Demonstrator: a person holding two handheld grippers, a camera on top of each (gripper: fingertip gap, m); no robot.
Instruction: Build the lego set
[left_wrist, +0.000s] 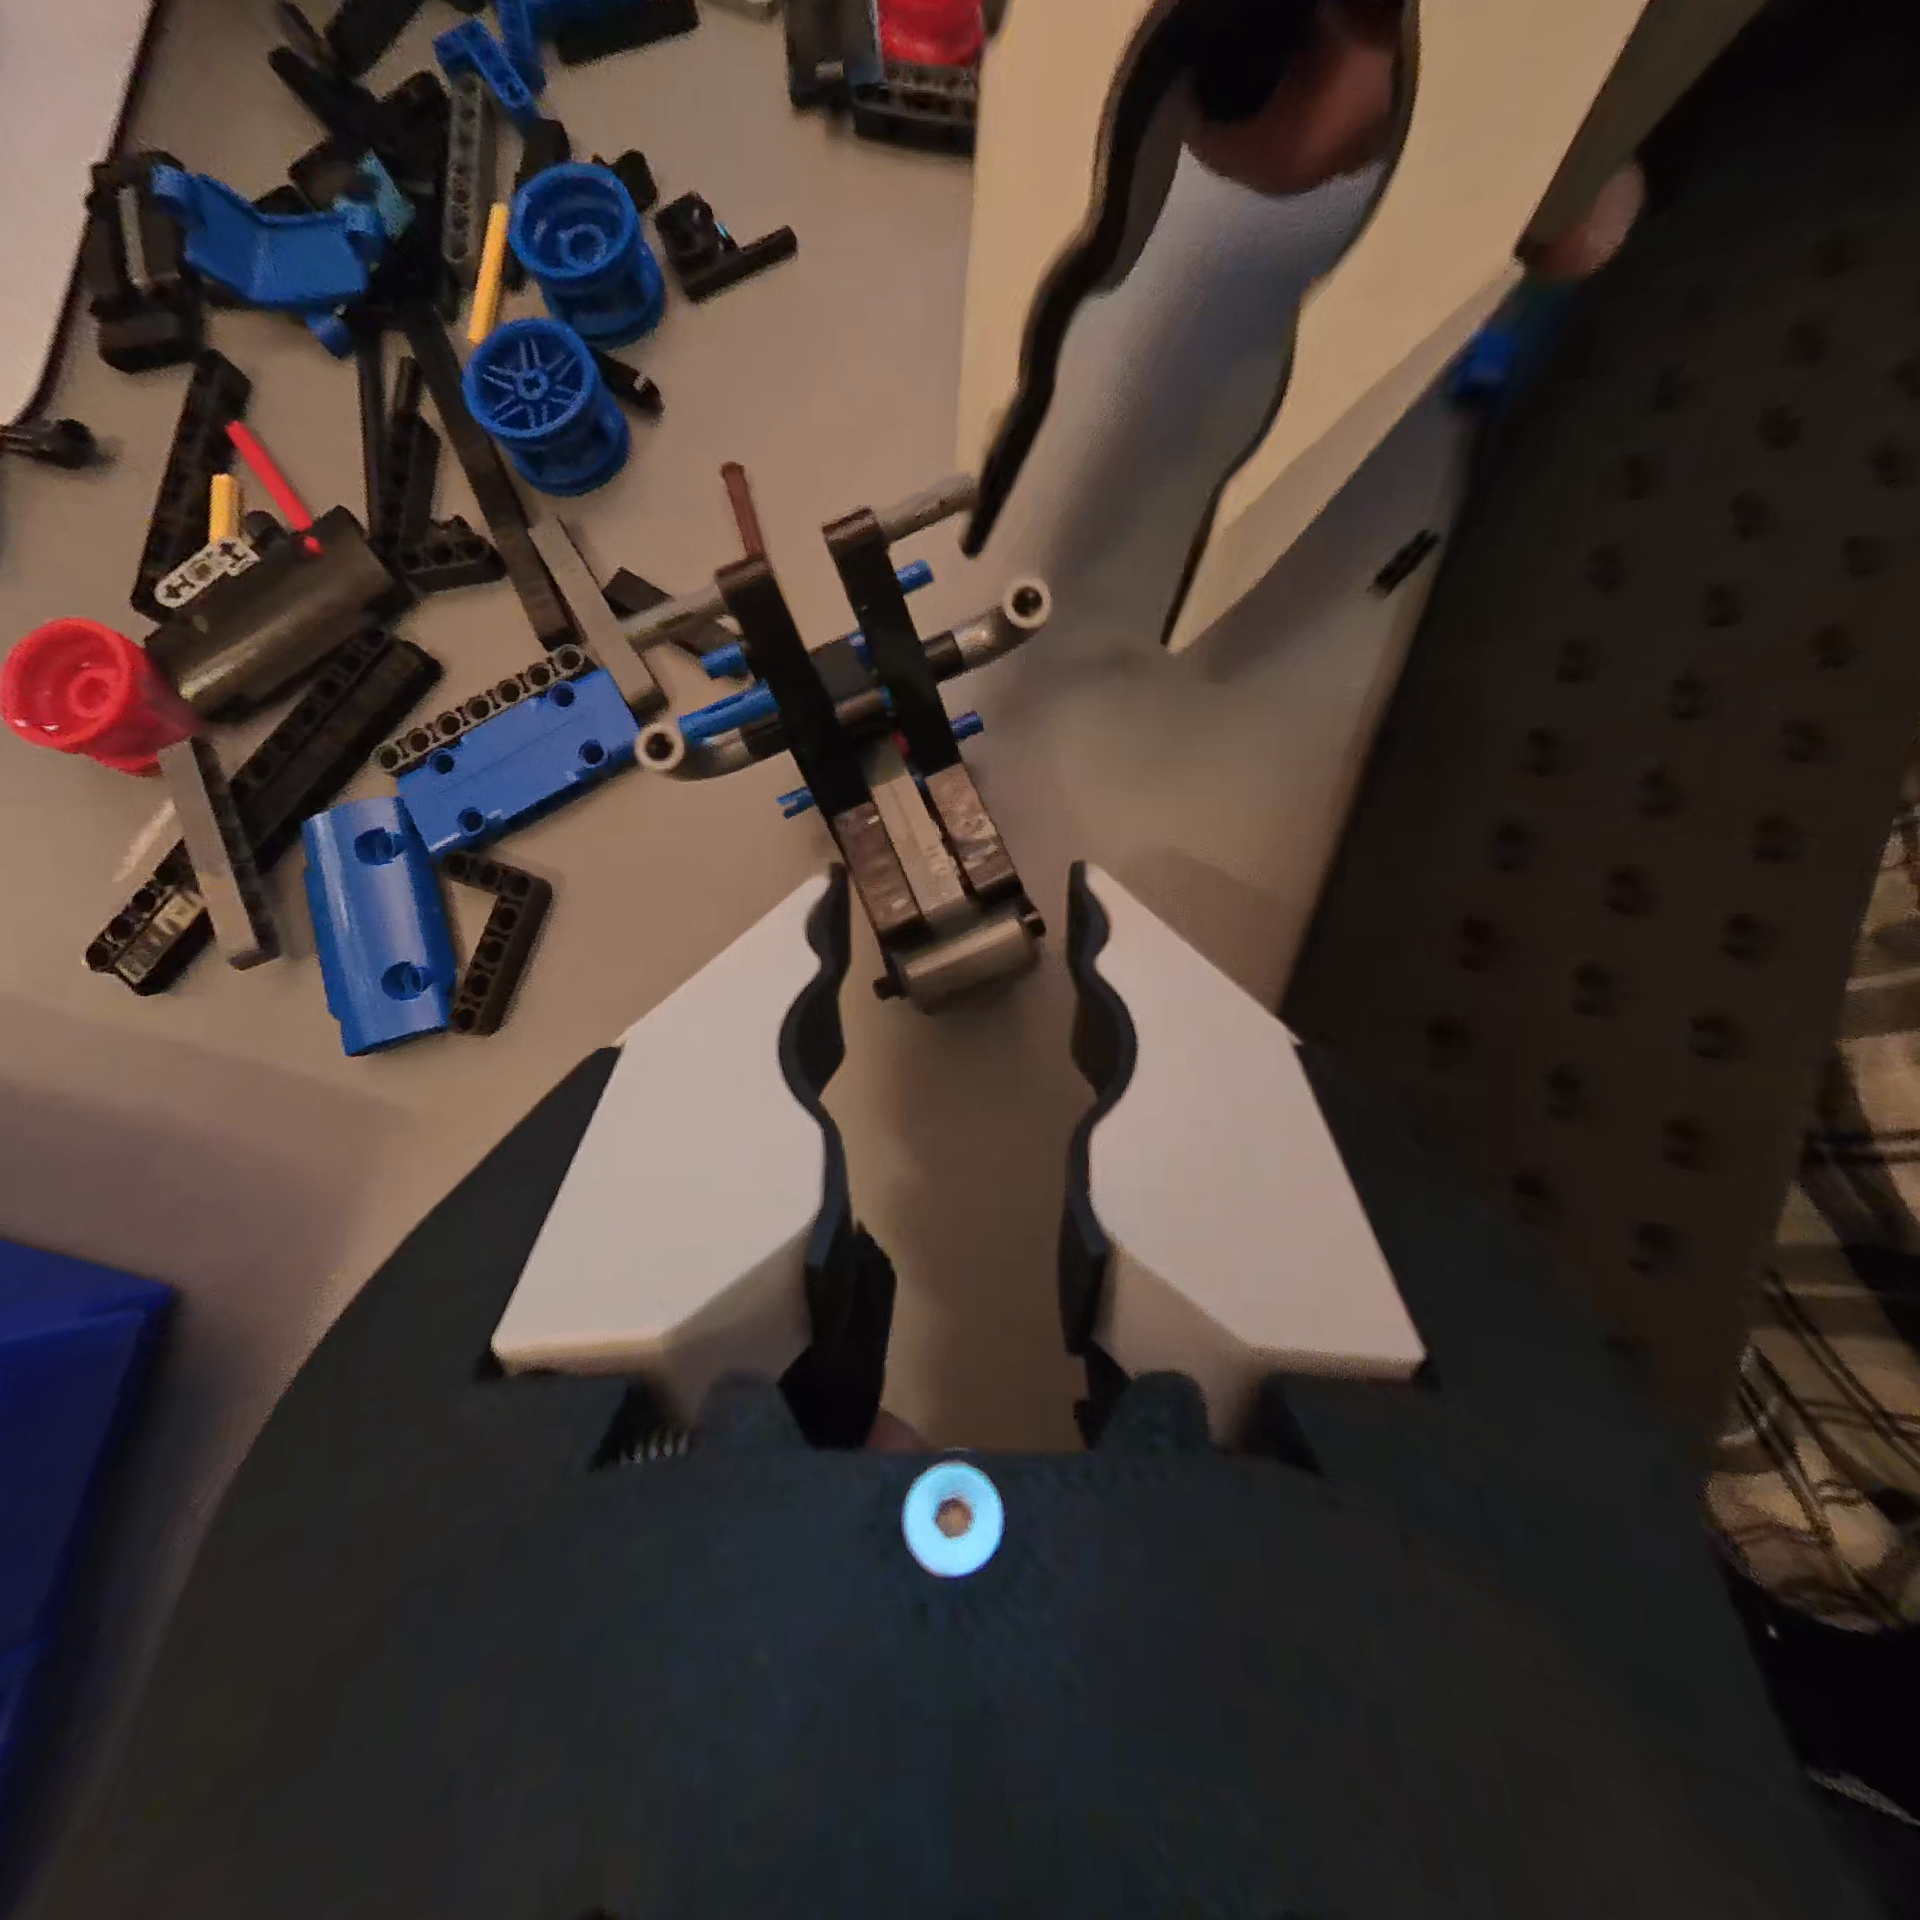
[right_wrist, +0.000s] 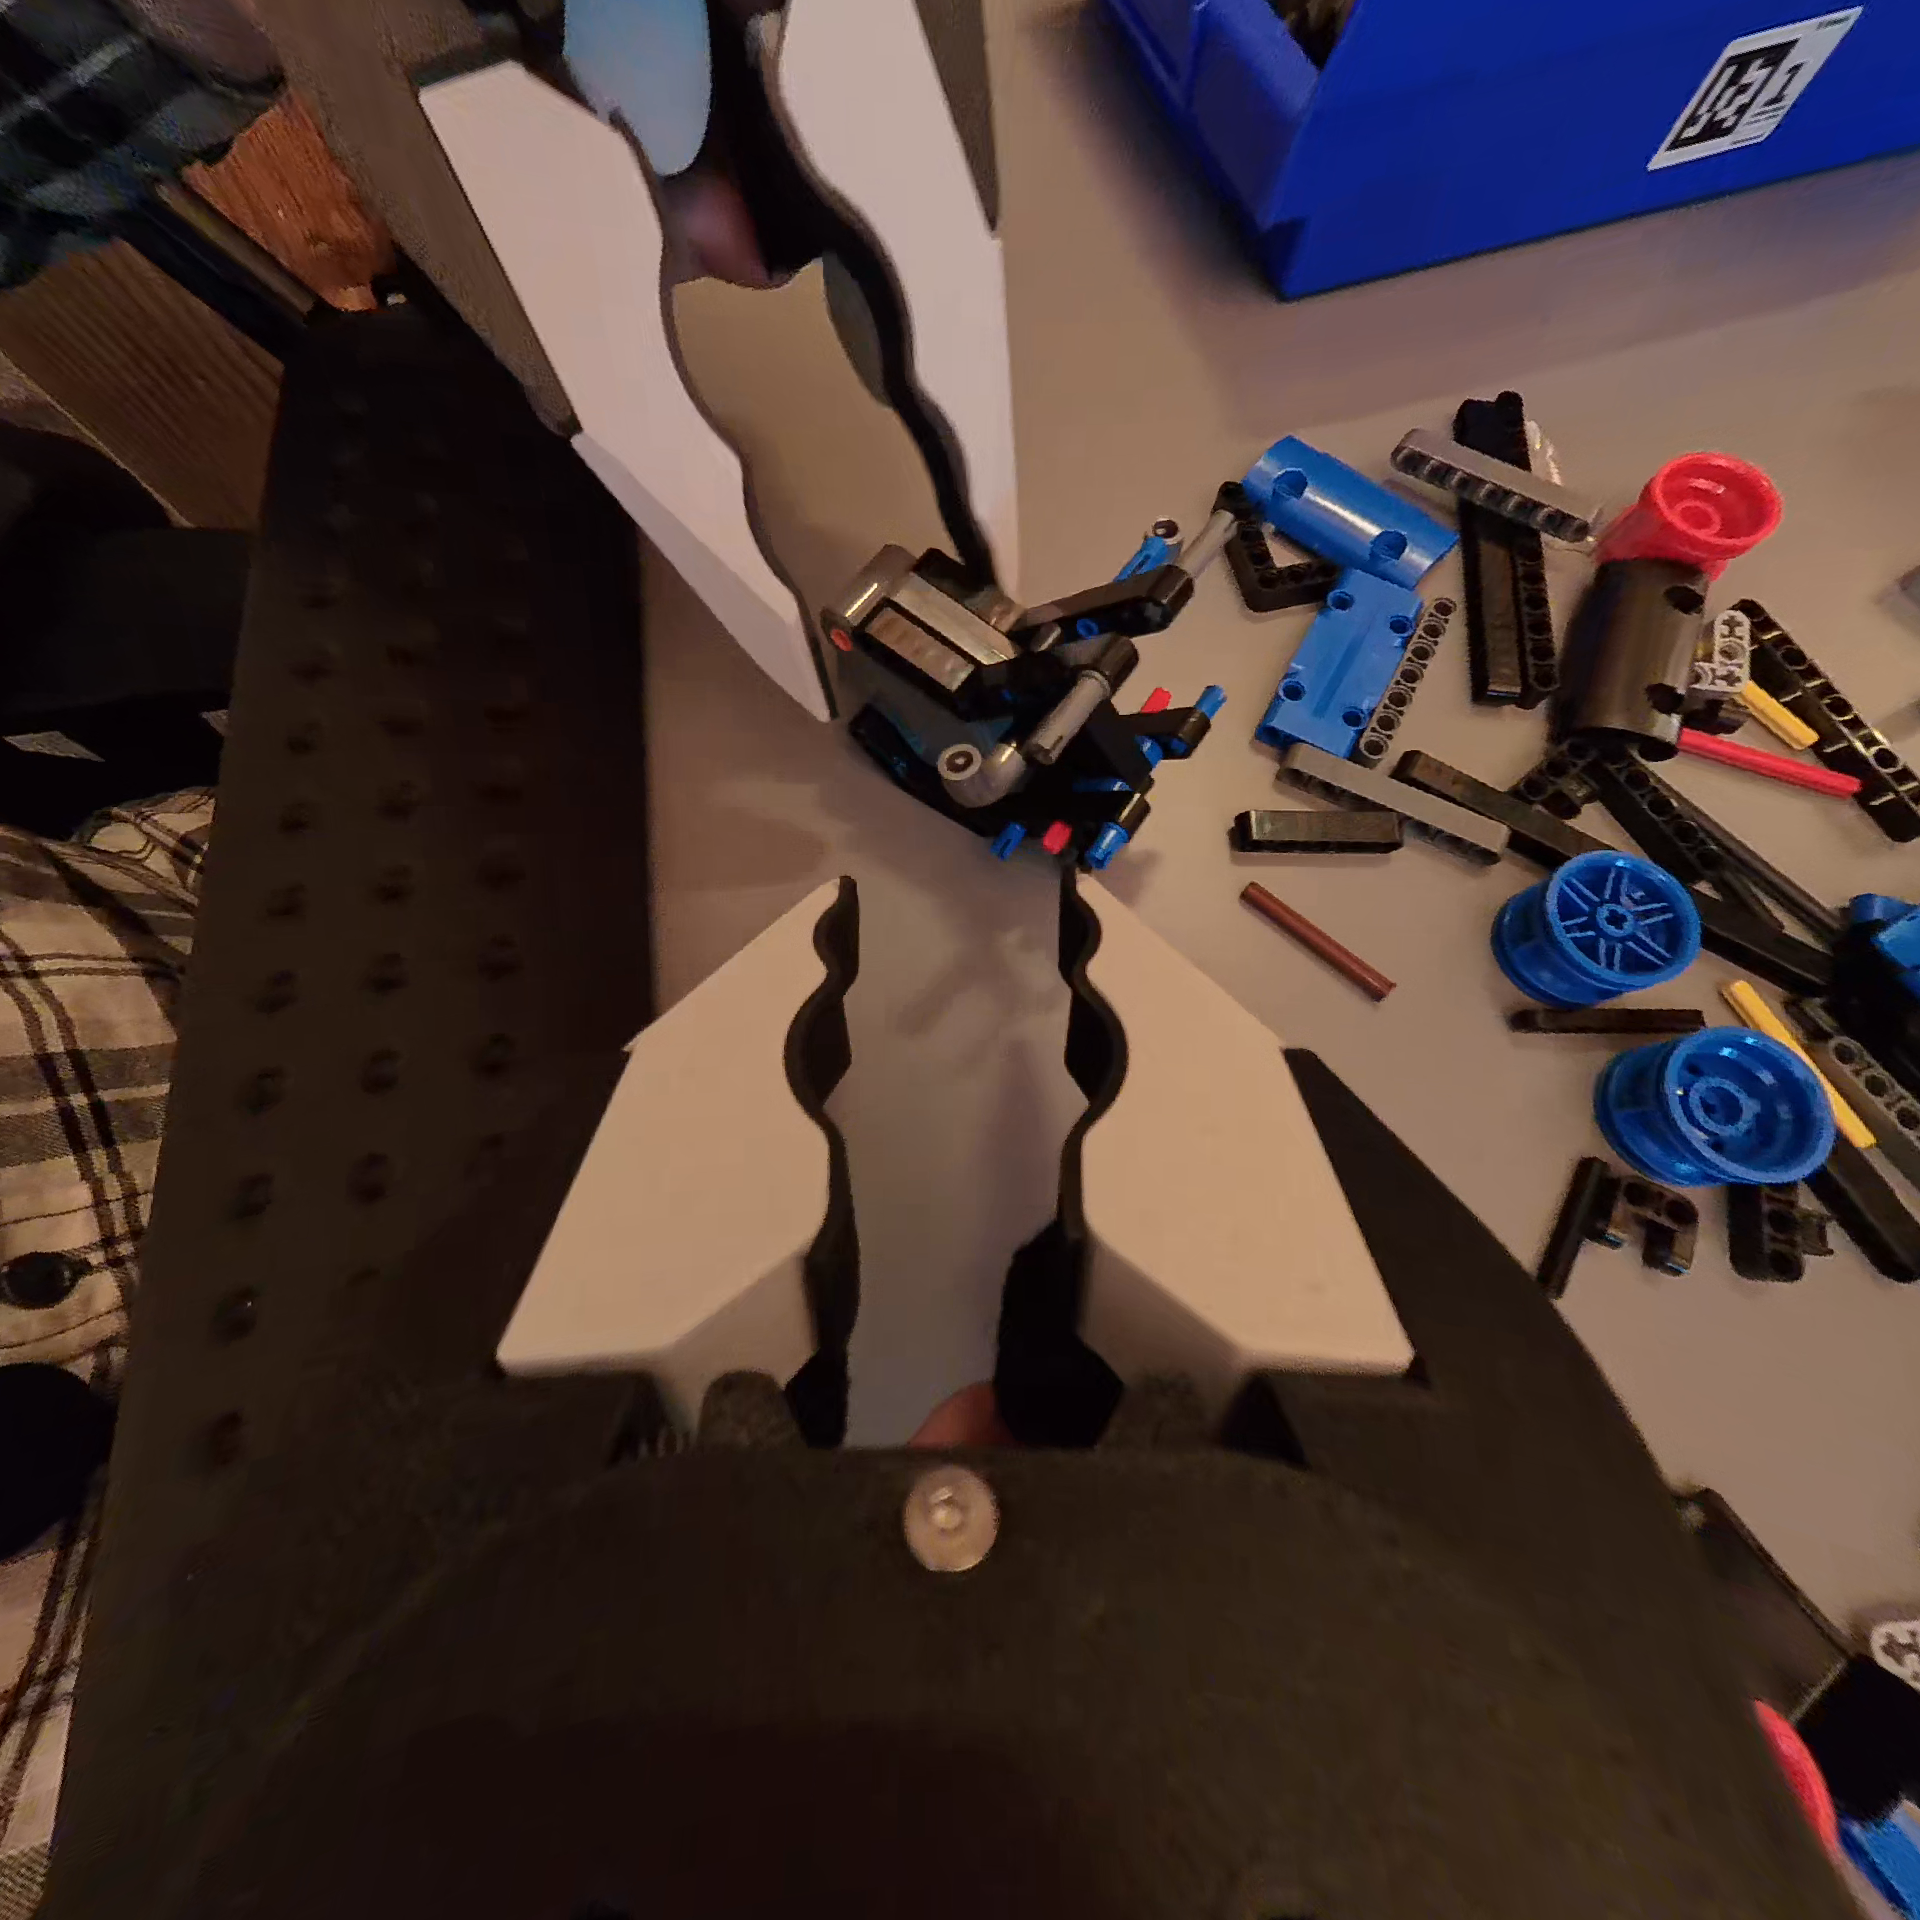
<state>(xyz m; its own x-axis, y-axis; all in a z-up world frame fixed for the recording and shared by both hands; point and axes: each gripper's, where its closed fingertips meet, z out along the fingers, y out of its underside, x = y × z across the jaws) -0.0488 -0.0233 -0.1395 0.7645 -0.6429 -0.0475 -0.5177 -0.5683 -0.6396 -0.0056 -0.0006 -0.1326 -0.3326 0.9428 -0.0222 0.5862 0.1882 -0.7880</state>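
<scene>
Only in the right wrist view: blue bin (right_wrist: 1538, 145) at upper right of the bench (right_wrist: 1195, 343). Only in the left: red cone piece (left_wrist: 78, 696) at left edge beside blue panels (left_wrist: 520, 764). Both grippers spread, holding nothing: left gripper (left_wrist: 954, 883), right gripper (right_wrist: 956, 899). Black-and-grey lego assembly (left_wrist: 883, 727) resting mid-frame, just beyond the left fingers' tips, between the two grippers.

I see the black-grey sub-assembly (left_wrist: 883, 748) with blue pins at frame centre, resting on the table. Loose parts at left: two blue wheels (left_wrist: 561, 332), blue panels (left_wrist: 436, 831), black beams (left_wrist: 322, 717), red cone (left_wrist: 78, 691).
</scene>
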